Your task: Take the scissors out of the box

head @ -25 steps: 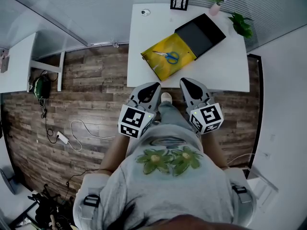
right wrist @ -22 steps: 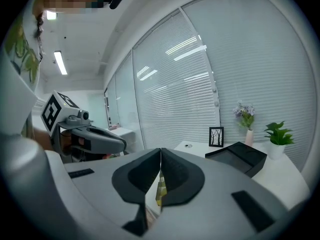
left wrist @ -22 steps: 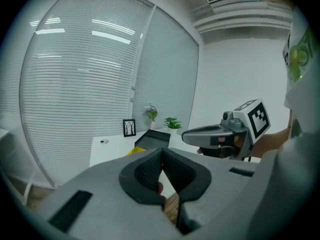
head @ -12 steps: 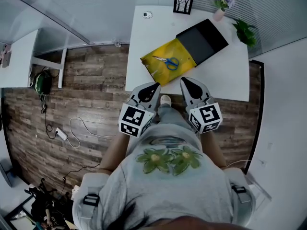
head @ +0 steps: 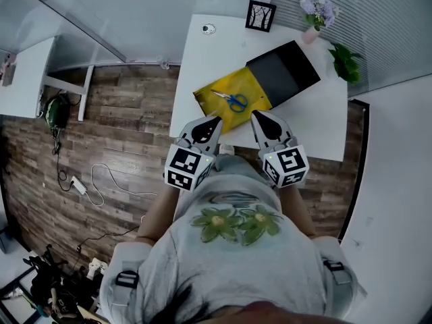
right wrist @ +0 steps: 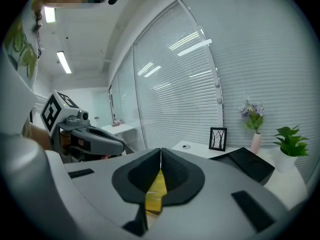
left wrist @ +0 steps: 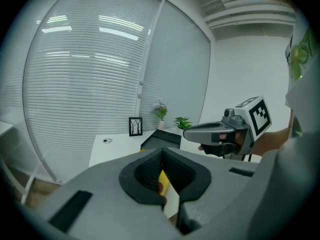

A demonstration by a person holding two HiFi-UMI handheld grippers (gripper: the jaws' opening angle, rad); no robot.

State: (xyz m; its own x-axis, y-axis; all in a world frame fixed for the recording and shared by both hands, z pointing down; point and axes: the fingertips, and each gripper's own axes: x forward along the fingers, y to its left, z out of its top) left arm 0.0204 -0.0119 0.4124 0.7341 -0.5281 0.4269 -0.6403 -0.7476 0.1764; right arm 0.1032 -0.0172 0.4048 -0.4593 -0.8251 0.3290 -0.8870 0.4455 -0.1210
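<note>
Left tool [head: 216, 120] and right tool [head: 255, 115] are side by side in front of the person's chest, tips pointing ahead. From the head view the tips lie just past the near edge of the white surface [head: 202, 66]. Jaws of each tool are pressed together with nothing gripped; a sliver of yellow shows through the hollow behind the closed pads in both tool views. Just beyond the two tips, the yellow box [head: 251, 85] lies open on the surface. The scissors [head: 233, 100], with blue handles, lie flat inside it, apart from both tools. A black cover [head: 287, 66] adjoins the box's far end, ahead of the right tool. Farther on are a small framed picture [head: 260, 15] and a vase of lilac flowers [head: 316, 12]. A green plant [head: 345, 61] stands out on the right tool's side.
</note>
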